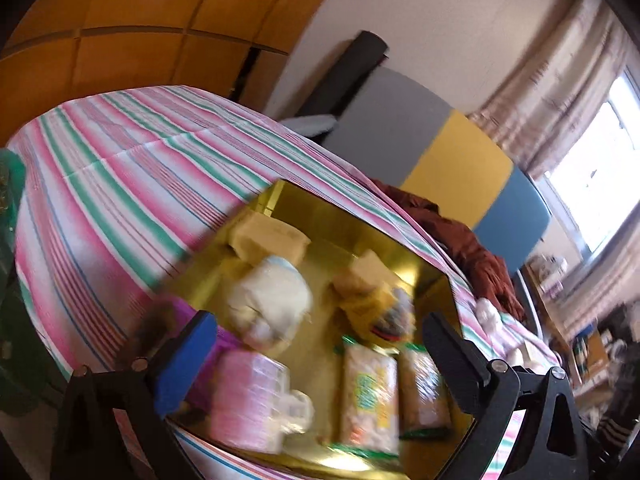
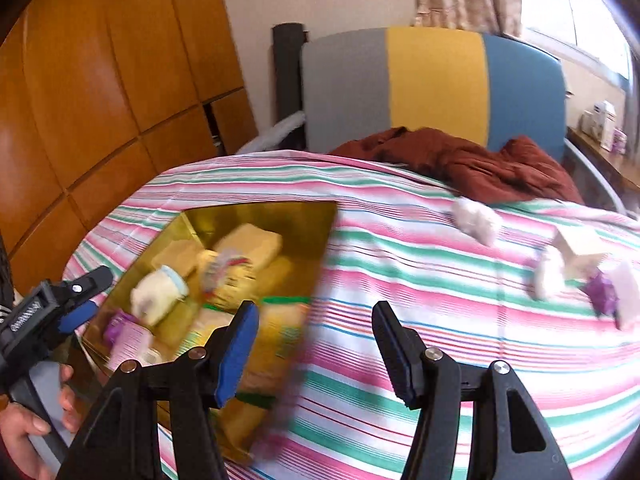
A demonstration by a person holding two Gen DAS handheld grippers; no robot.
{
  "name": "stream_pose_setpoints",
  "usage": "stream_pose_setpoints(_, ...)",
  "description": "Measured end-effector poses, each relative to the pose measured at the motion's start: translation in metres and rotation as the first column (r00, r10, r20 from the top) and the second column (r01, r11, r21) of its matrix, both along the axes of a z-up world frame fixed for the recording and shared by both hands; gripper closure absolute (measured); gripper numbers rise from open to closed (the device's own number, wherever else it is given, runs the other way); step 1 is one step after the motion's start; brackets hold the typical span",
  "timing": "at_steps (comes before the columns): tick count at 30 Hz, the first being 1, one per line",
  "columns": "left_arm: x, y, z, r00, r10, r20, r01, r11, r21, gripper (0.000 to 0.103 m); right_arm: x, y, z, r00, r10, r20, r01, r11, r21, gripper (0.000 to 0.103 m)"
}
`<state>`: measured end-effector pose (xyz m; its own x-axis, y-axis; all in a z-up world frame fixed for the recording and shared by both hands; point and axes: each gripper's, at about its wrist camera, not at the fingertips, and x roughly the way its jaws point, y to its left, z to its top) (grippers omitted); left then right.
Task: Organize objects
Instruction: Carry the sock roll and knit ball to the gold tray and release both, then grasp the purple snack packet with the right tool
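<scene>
left gripper (image 1: 320,364) jaws wide, nothing between pads, above gold tray (image 1: 352,216) already holding snack packs (image 1: 370,396), pink pack (image 1: 248,396), tissue roll (image 1: 272,300). right gripper (image 2: 316,344) half open, nothing held, over striped cloth (image 2: 440,320). judged next: reach loose items (image 2: 576,272) near cloth's right edge, well apart from tray; approach low, one at a time. brown cloth (image 2: 480,160) at far edge, not in way.

1. A shiny gold box (image 1: 360,216) sits on the striped pink and green cloth (image 1: 120,168).
2. Snack packs (image 1: 368,396) lie inside the box.
3. The left gripper (image 1: 320,360) hangs wide open over the box.
</scene>
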<state>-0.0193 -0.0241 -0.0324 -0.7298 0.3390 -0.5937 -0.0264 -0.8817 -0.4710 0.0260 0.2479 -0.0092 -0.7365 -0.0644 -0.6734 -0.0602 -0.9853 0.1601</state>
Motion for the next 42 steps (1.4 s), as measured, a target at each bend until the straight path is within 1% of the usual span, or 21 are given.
stream_pose_setpoints(3, 0.010, 0.021, 0.003, 0.997, -0.073, -0.010, 0.073, 0.997, -0.005, 0.000, 0.013, 0.026, -0.005, 0.999, -0.044, 0.018, 0.044, 0.999, 0.002, 0.043)
stream_pose_setpoints(5, 0.016, 0.037, 0.006, 0.992, -0.122, -0.015, 0.121, 0.992, -0.024, 0.000, 0.021, 0.043, -0.011, 0.996, -0.079, 0.032, 0.079, 0.997, 0.003, 0.043)
stream_pose_setpoints(10, 0.032, 0.078, 0.010, 0.968, -0.250, -0.023, 0.248, 0.967, -0.063, 0.000, 0.041, 0.085, -0.027, 0.986, -0.154, 0.066, 0.155, 0.988, -0.015, 0.043)
stream_pose_setpoints(13, 0.042, 0.103, 0.011, 0.947, -0.321, -0.014, 0.320, 0.945, -0.075, 0.000, 0.053, 0.106, -0.037, 0.978, -0.193, 0.081, 0.195, 0.981, -0.012, 0.043)
stream_pose_setpoints(16, 0.053, 0.127, 0.011, 0.922, -0.388, -0.003, 0.386, 0.917, -0.098, 0.000, 0.066, 0.127, -0.048, 0.966, -0.239, 0.099, 0.242, 0.970, -0.017, 0.043)
stream_pose_setpoints(18, 0.060, 0.143, 0.012, 0.901, -0.433, -0.003, 0.430, 0.895, -0.116, 0.000, 0.076, 0.143, -0.054, 0.955, -0.277, 0.107, 0.281, 0.960, -0.018, 0.043)
stream_pose_setpoints(22, 0.071, 0.173, 0.010, 0.858, -0.512, 0.023, 0.509, 0.846, -0.160, 0.000, 0.093, 0.170, -0.062, 0.933, -0.342, 0.113, 0.347, 0.938, -0.024, 0.043)
stream_pose_setpoints(27, 0.082, 0.203, 0.004, 0.813, -0.580, 0.049, 0.577, 0.793, -0.195, 0.000, 0.111, 0.197, -0.066, 0.907, -0.407, 0.108, 0.412, 0.911, -0.023, 0.043)
stream_pose_setpoints(31, 0.089, 0.223, -0.002, 0.788, -0.612, 0.070, 0.611, 0.761, -0.218, 0.000, 0.121, 0.217, -0.071, 0.889, -0.444, 0.111, 0.448, 0.894, -0.017, 0.043)
stream_pose_setpoints(34, 0.092, 0.235, -0.007, 0.776, -0.625, 0.087, 0.626, 0.745, -0.230, 0.000, 0.127, 0.228, -0.073, 0.880, -0.462, 0.106, 0.466, 0.884, -0.014, 0.043)
stream_pose_setpoints(37, 0.090, 0.244, -0.013, 0.768, -0.632, 0.106, 0.637, 0.733, -0.238, 0.000, 0.123, 0.239, -0.075, 0.881, -0.461, 0.106, 0.462, 0.887, 0.010, 0.043)
stream_pose_setpoints(39, 0.087, 0.249, -0.016, 0.764, -0.634, 0.120, 0.642, 0.727, -0.244, 0.000, 0.113, 0.250, -0.073, 0.889, -0.448, 0.093, 0.447, 0.894, 0.036, 0.043)
stream_pose_setpoints(42, 0.083, 0.257, -0.022, 0.764, -0.628, 0.148, 0.644, 0.726, -0.242, 0.000, 0.092, 0.268, -0.068, 0.902, -0.426, 0.076, 0.421, 0.904, 0.074, 0.043)
